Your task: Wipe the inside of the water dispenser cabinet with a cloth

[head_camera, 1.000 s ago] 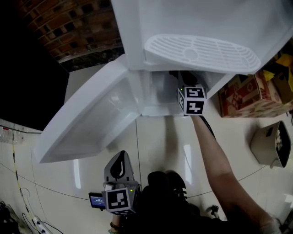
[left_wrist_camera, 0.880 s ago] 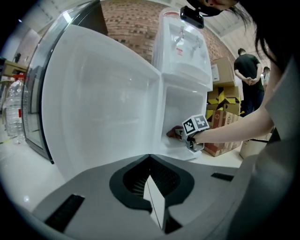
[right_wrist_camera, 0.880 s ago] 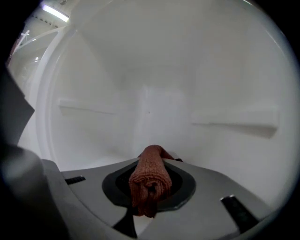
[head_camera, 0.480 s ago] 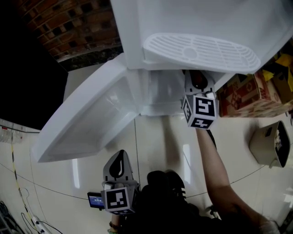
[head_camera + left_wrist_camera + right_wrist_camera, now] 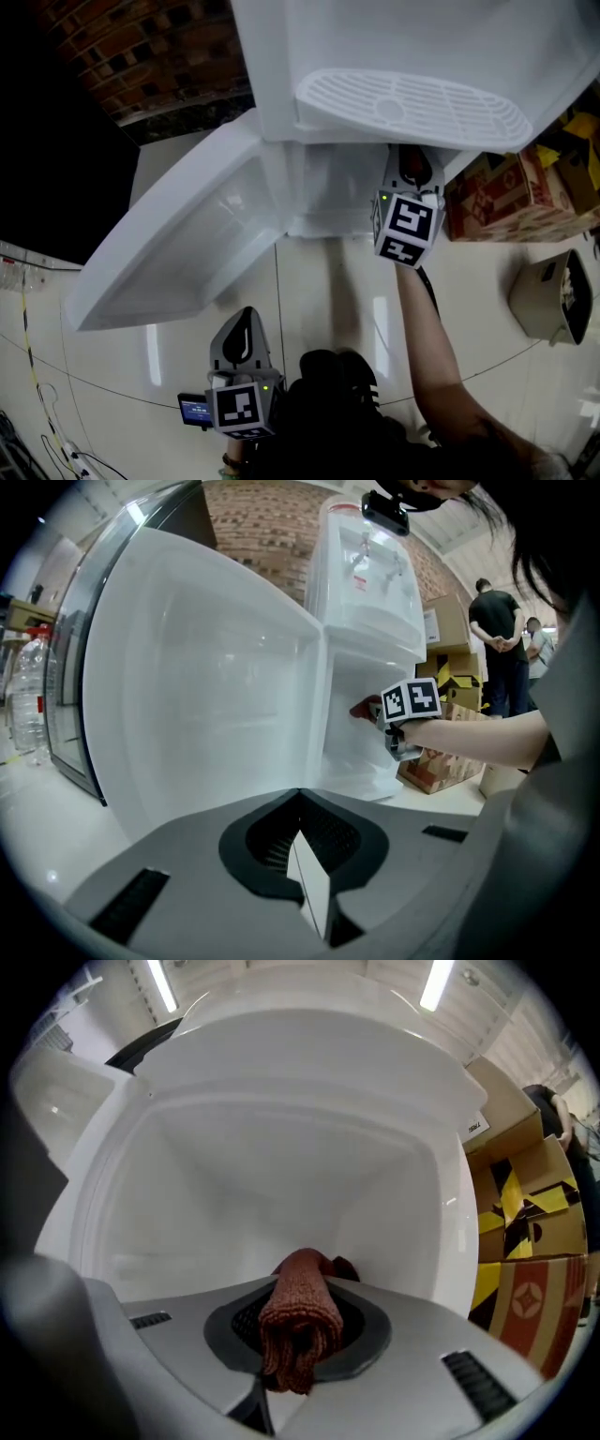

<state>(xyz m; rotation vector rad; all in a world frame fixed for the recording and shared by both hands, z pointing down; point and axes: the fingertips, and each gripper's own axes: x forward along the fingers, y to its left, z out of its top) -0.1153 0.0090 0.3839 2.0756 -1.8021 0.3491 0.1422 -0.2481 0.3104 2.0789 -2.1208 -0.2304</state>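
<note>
The right tongs (image 5: pixel 292 1372) are clamped on a rust-red knitted cloth (image 5: pixel 302 1312), which bunches between them and pokes forward at the mouth of the open cabinet (image 5: pixel 281 1176), under the water dispenser's drip tray (image 5: pixel 412 105). The left tongs (image 5: pixel 315 892) are closed on nothing, held low, well apart from the swung-open door (image 5: pixel 178 253). The cloth looks soft, light and floppy. Gripped at its folded middle, it should press flat against the smooth white walls, though a loose end may slip.
</note>
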